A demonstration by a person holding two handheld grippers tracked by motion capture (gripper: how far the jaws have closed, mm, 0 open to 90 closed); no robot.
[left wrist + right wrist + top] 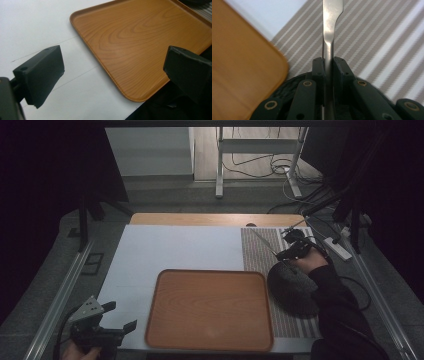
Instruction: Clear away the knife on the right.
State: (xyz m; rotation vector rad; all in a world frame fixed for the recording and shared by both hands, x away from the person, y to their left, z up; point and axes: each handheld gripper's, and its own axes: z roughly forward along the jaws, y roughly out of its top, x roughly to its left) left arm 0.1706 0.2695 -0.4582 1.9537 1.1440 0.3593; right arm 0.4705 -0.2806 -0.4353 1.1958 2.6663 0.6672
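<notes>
A flat metal utensil [328,35] is clamped upright between the jaws of my right gripper [328,62], its wider end pointing away over a striped placemat [374,37]. In the high view this utensil [264,242] sticks out up and to the left from the right gripper [289,252], above the mat [257,255]. A wooden tray [210,310] lies bare at the front middle of the white table. My left gripper [121,315] hovers open at the front left corner, beside the tray [140,42], with nothing between its jaws [113,72].
A dark grey round, bowl-like object [292,287] rests on the placemat just right of the tray, under the right forearm. Its dark edge [287,87] lies below the right gripper. Cables and a power strip [337,247] trail off the table's right side.
</notes>
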